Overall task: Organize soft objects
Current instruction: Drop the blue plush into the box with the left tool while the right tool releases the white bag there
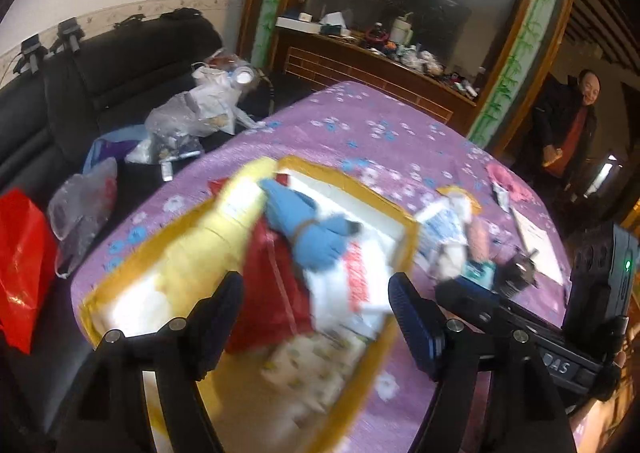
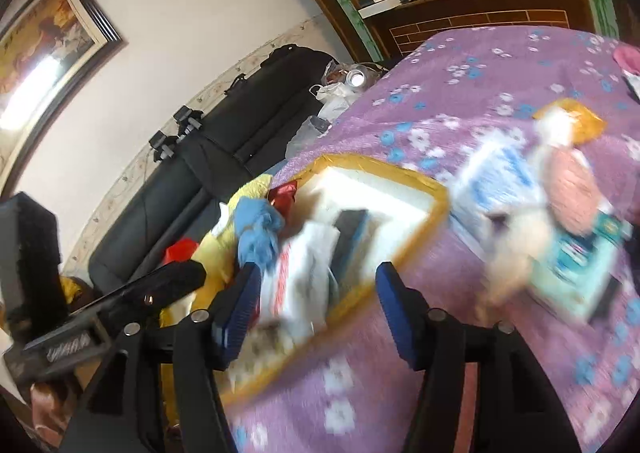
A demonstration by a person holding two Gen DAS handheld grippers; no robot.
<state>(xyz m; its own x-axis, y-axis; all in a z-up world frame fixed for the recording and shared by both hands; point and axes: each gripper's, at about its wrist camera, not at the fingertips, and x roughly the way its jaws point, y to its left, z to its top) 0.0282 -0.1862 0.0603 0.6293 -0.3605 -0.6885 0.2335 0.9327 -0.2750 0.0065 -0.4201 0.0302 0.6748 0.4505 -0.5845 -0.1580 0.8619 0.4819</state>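
Note:
A white foam box with yellow-taped rim [image 1: 400, 213] [image 2: 436, 189] sits on the purple flowered table. It holds a blue cloth bundle [image 1: 308, 229] [image 2: 256, 229], a yellow cloth [image 1: 224, 229] [image 2: 216, 249], a red bag [image 1: 272, 285] and a white packet with red print [image 1: 356, 281] [image 2: 296, 273]. My left gripper [image 1: 316, 305] is open and empty above the box. My right gripper [image 2: 316, 293] is open and empty over the box's near edge. To the right of the box lie a blue-white pack [image 2: 500, 177], a white plush [image 2: 516, 249] and a pink soft item [image 2: 572, 201].
A black sofa [image 1: 100, 93] with plastic bags [image 1: 188, 121] stands left of the table. A red bag [image 1: 20, 265] lies at far left. A wooden cabinet [image 1: 360, 61] with clutter stands behind. A person [image 1: 568, 125] stands at right. The view is motion-blurred.

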